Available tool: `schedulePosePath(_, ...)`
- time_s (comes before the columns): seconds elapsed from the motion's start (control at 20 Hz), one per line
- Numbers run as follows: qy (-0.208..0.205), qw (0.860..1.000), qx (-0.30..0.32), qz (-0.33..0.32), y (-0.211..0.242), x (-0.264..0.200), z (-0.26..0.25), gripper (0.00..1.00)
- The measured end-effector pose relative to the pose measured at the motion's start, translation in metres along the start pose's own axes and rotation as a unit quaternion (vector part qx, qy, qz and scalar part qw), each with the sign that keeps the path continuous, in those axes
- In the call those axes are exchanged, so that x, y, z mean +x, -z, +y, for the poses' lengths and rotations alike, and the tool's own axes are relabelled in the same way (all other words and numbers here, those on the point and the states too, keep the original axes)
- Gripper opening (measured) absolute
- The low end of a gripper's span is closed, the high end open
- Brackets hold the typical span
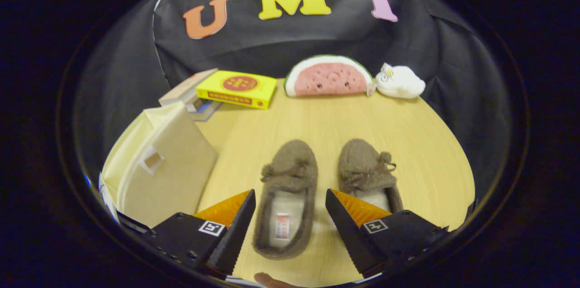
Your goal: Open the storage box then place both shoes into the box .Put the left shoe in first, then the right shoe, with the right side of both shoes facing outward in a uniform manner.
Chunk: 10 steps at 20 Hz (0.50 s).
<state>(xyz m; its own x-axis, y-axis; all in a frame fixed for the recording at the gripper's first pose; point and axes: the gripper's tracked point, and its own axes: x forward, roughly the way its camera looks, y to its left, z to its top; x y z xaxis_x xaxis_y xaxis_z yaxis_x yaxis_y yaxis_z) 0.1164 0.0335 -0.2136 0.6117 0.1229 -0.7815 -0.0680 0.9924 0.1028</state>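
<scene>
Counter [344,120]: wooden, carrying all items. Box [158,175]: cream, closed as far as the view allows, standing ahead and to the left of the gripper, with a small cut-out handle facing this way. Books [235,88], a watermelon plush [328,76] and a white plush [401,82] lie at the far edge, well clear of the work.

Left shoe [286,197]: directly ahead, heel between the spread fingers, toe pointing away; its long axis runs in line with the gripper. Right shoe [367,172]: just beside it on the right, parallel, heel partly hidden behind the right finger.

Gripper [290,215]: open, holding nothing, straddling the left shoe's heel without contact.

Judgement: the box must be opened first, and it lies off-axis to the left, so the approach calls for a leftward turn.
</scene>
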Motion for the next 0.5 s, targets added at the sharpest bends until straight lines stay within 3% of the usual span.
schedulePosePath(0.15, 0.034, 0.997, 0.029, 0.067, 0.017, 0.014, -0.018, 0.89)
schedulePosePath(0.45, 0.026, 0.994, 0.030, 0.105, 0.024, 0.031, -0.012, 0.48)
schedulePosePath(0.5, 0.020, 0.995, 0.031, 0.098, 0.022, 0.034, -0.009, 0.35)
